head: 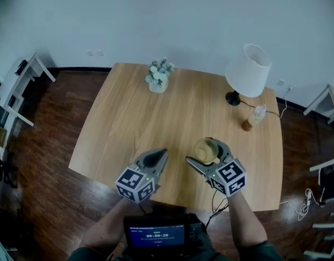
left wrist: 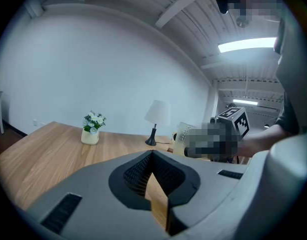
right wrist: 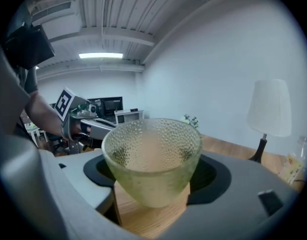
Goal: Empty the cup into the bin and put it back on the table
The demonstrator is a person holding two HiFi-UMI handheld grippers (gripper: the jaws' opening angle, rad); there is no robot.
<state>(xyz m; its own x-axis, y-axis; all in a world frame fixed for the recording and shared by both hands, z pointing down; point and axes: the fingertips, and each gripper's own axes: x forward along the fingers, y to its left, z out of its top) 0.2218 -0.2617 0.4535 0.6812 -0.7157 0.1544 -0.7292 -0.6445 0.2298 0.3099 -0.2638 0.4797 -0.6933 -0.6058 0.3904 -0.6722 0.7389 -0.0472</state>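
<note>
Across the dark plank floor (head: 47, 162) stands a pale wooden tabletop (head: 129, 124), seen from steeply above, with a white wall behind its far edge. A lamp (head: 247, 69) with a white shade and black foot stands near the far right corner, its cord trailing off the right edge. At the near edge the person's two forearms reach in, each hand bearing a grey gripper with a marker cube.

The left gripper (head: 161, 154) hangs over the near middle of the tabletop. Its jaws are drawn together to a point, and its own view shows nothing between the pads but a thin sliver of wood. The right gripper (head: 203, 149), just beside it and to its right, is clamped on the cup (head: 209, 152), one jaw on each side of the wall.

A small screen (head: 156, 234) sits at the person's chest below both grippers. A white vase (head: 158, 79) of pale flowers stands at the far middle of the tabletop, well apart from the grippers. The cup is of dimpled, yellow-green glass, upright with its mouth up, over the near right part of the tabletop. A small bottle (head: 254, 117) stands just in front of the lamp, beside the cord.
</note>
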